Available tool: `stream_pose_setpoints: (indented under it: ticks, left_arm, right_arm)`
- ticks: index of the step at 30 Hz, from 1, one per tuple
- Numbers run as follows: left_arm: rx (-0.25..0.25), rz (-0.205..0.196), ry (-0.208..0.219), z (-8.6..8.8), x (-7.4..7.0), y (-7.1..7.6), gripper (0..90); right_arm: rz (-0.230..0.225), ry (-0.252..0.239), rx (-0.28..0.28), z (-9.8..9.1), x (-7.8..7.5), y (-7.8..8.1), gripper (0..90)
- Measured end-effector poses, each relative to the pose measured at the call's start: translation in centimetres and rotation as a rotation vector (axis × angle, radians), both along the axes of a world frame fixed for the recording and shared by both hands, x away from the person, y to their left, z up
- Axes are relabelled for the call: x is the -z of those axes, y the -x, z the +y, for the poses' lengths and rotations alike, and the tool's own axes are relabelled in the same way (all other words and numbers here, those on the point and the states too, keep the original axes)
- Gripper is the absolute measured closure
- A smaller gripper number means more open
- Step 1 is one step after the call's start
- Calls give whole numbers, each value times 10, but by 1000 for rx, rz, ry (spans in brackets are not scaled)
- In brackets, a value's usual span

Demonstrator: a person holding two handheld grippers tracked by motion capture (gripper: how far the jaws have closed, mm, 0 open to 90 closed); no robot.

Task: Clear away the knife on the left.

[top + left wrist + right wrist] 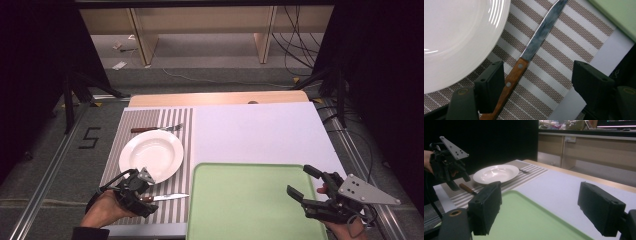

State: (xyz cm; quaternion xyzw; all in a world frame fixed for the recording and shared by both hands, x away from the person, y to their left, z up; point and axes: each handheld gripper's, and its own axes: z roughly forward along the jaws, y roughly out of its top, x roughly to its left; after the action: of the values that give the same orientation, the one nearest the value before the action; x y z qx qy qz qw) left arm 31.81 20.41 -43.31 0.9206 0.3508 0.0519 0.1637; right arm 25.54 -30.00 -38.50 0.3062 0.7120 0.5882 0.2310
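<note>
Knife (534, 45): wooden handle, steel blade; flat on striped placemat (564, 62) at near left of table (260, 132), just near of white plate (151, 155), blade pointing right toward green tray (250, 205).

Left hand-held gripper (537, 82): low over knife handle, jaws wide apart, handle lying between them close against one jaw; pads not pressing on it, nothing gripped.

Right hand-held gripper (546, 210): above near right edge of tray, jaws wide open, empty, well apart from knife.

Fork (159, 129): wooden handle, on far end of placemat, beyond plate.

Plate: empty, centred on placemat, rim just beside knife handle.

Tray: empty, near centre of table, right of placemat.
</note>
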Motion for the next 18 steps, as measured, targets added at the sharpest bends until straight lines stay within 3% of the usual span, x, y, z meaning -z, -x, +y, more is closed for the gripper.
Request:
stream_pose_setpoints:
  ticks: [12, 18]
  left_arm:
    - [-27, 19, -23, 9, 17, -9, 395]
    - [2, -1, -48, 8, 25, -14, 444]
  right_arm:
    - [5, 2, -5, 1, 0, 0, 205]
    - [8, 4, -7, 1, 0, 0, 206]
